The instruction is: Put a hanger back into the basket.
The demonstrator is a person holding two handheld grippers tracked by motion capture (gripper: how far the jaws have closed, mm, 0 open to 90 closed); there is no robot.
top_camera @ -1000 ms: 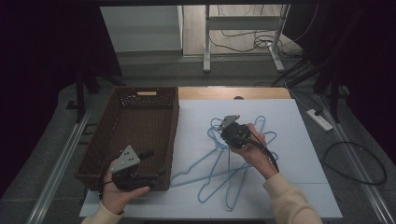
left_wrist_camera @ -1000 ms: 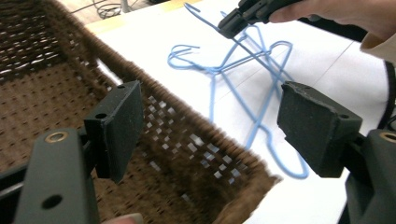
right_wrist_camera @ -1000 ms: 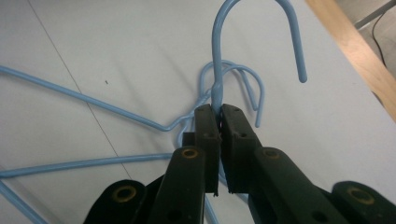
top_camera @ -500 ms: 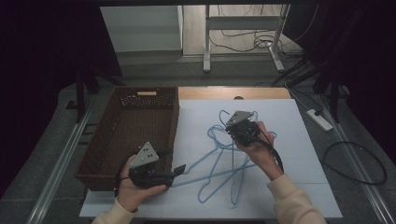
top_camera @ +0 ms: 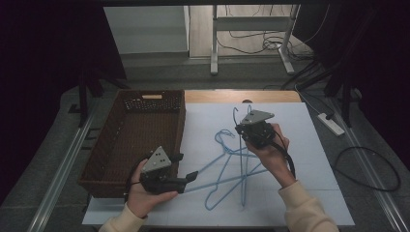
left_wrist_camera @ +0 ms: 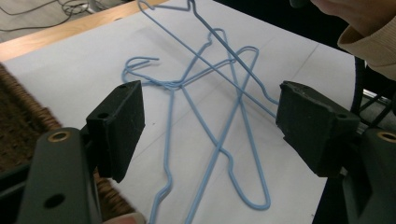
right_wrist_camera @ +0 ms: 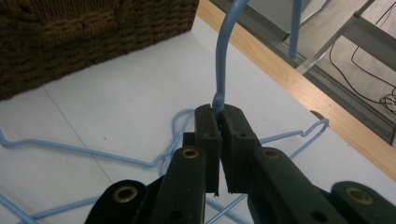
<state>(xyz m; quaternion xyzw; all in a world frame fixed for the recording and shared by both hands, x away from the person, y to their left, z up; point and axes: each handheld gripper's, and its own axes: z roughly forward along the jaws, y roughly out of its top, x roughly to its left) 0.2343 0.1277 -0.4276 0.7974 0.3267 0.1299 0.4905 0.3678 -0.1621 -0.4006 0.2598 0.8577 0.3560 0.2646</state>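
**Blue wire hangers on a white table sheet, one pinched in my right gripper**

At far left sits a dark brown woven wicker basket (top_camera: 140, 140). Just beside its near corner, my left gripper (top_camera: 186, 179) hovers with jaws spread wide, grasping nothing. Tangled light blue wire coat hangers (top_camera: 232, 169) lie on the white sheet (top_camera: 309, 145). My right gripper (right_wrist_camera: 218, 122) is clenched on one hanger's hook (right_wrist_camera: 219, 70), which rises upright.
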